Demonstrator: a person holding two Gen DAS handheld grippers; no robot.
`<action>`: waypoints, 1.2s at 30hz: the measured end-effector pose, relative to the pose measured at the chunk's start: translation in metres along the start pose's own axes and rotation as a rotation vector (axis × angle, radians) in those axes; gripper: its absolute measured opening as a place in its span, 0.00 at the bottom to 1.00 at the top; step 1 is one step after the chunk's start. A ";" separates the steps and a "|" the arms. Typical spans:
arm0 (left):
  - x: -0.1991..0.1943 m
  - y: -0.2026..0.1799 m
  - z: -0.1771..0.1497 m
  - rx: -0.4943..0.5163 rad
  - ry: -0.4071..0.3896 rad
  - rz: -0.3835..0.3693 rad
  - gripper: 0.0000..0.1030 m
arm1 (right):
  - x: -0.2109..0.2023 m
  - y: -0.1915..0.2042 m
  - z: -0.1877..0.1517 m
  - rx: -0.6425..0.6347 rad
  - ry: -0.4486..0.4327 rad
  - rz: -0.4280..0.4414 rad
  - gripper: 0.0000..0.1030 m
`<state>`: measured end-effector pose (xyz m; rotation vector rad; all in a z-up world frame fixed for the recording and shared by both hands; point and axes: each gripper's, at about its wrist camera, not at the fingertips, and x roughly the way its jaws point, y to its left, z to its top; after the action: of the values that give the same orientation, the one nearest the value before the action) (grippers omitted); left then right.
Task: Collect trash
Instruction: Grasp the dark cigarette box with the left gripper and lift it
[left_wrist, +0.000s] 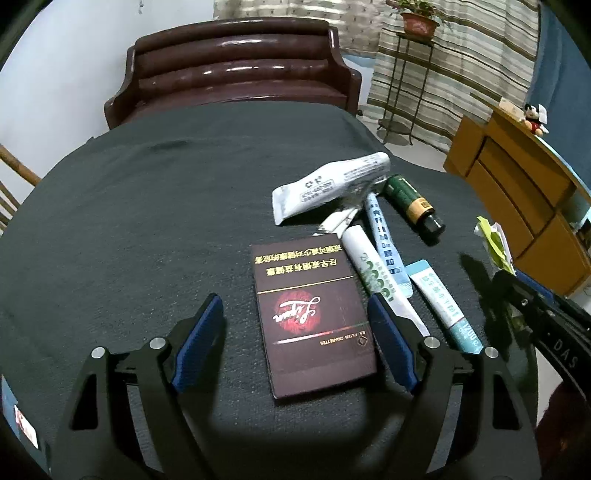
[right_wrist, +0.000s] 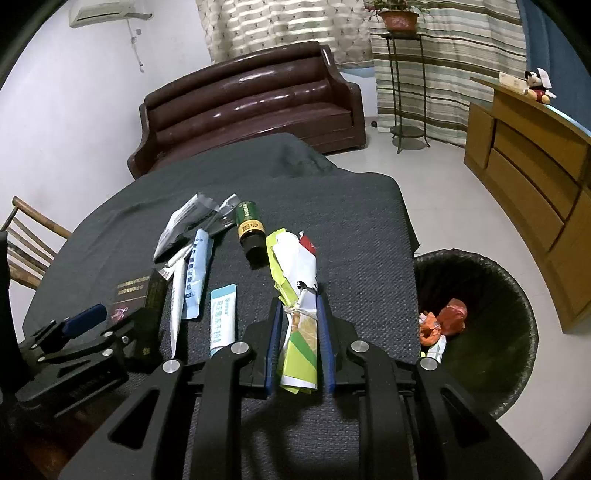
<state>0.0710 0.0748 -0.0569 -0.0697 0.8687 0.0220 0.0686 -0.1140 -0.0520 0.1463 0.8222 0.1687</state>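
My left gripper (left_wrist: 295, 325) is open, its blue pads either side of a dark red cigarette pack (left_wrist: 314, 317) lying flat on the dark table cloth (left_wrist: 147, 221). Beside the pack lie several tubes and sachets (left_wrist: 373, 266), a white wrapper (left_wrist: 332, 184) and a small green bottle (left_wrist: 410, 203). My right gripper (right_wrist: 299, 325) is shut on a crumpled green-and-white paper wrapper (right_wrist: 295, 273), held just above the table near its right edge. The left gripper (right_wrist: 88, 325) shows at the left of the right wrist view, around the pack (right_wrist: 144, 302).
A black-lined trash bin (right_wrist: 480, 317) stands on the floor right of the table, with orange and red scraps inside. A brown leather sofa (right_wrist: 251, 99) is behind the table, a wooden cabinet (right_wrist: 535, 177) at right, a wooden chair (right_wrist: 26, 251) at left.
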 end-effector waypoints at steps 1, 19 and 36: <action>-0.001 0.001 0.000 -0.011 -0.001 -0.010 0.76 | 0.000 0.000 0.000 0.000 0.000 0.000 0.19; 0.008 0.001 -0.005 0.023 0.021 -0.034 0.56 | 0.004 -0.002 -0.002 0.005 0.007 0.007 0.19; -0.004 -0.009 -0.007 0.066 -0.041 -0.033 0.55 | 0.009 0.003 -0.006 -0.002 0.018 0.010 0.19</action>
<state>0.0642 0.0653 -0.0579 -0.0220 0.8269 -0.0356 0.0697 -0.1088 -0.0614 0.1474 0.8392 0.1807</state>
